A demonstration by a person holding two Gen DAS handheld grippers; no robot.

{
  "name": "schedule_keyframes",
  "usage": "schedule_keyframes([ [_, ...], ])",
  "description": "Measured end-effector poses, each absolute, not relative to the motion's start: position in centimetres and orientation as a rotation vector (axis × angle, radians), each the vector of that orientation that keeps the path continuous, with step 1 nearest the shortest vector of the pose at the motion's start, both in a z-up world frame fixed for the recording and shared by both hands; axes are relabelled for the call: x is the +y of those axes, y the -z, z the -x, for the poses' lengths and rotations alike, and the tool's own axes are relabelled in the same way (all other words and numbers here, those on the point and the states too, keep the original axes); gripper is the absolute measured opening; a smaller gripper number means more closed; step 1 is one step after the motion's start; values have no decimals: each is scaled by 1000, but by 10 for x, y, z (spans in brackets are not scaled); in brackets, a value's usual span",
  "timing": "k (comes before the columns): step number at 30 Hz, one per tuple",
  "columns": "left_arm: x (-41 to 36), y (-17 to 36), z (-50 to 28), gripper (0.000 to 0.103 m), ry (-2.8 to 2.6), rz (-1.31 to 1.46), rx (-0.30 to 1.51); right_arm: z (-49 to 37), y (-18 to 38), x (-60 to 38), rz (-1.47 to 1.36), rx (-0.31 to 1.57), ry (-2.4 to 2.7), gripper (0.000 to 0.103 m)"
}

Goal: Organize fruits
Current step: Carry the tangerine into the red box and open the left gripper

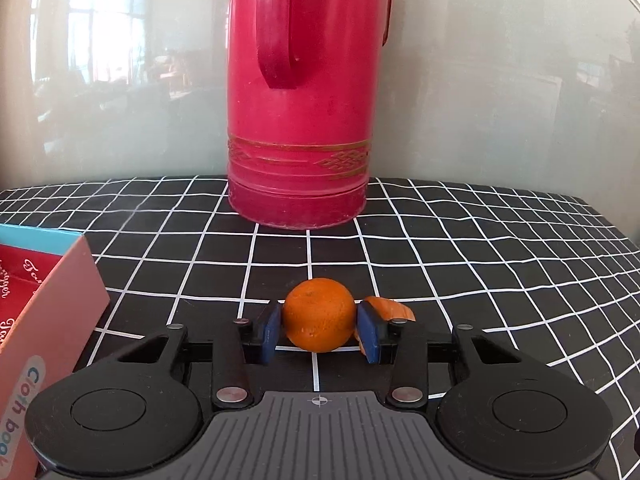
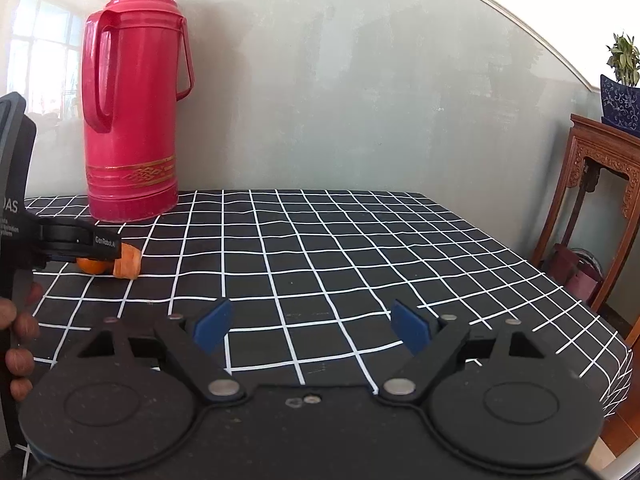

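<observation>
Left gripper (image 1: 319,330) is clamping a small mandarin orange (image 1: 319,314) across its middle on the checked tablecloth (image 1: 480,264), before a red thermos (image 1: 298,92). Light, soft-skinned, probably bruising easily. Right gripper (image 2: 312,326) is hanging open, empty.

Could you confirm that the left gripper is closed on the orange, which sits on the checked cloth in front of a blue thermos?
Not quite: the thermos is red, not blue, as the left wrist view shows. The rest holds: the left gripper is closed on the orange, on the checked cloth in front of that thermos.
</observation>
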State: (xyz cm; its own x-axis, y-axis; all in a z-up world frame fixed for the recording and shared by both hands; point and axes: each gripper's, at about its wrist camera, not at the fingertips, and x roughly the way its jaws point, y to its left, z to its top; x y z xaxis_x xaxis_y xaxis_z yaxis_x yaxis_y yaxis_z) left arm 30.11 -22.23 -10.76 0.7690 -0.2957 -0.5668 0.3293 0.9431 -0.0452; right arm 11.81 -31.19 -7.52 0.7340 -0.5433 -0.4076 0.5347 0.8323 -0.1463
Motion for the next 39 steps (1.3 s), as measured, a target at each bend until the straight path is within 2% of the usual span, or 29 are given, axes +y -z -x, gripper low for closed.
schedule_keyframes([
  [19, -192, 86, -282, 40, 292, -61, 546, -116, 72, -304, 41, 444, 547, 80],
  [29, -126, 62, -248, 40, 158, -66, 503, -121, 69, -274, 82, 439, 454, 80],
  [39, -53, 60, -242, 40, -30, -54, 497, -131, 71, -228, 139, 443, 333, 80],
])
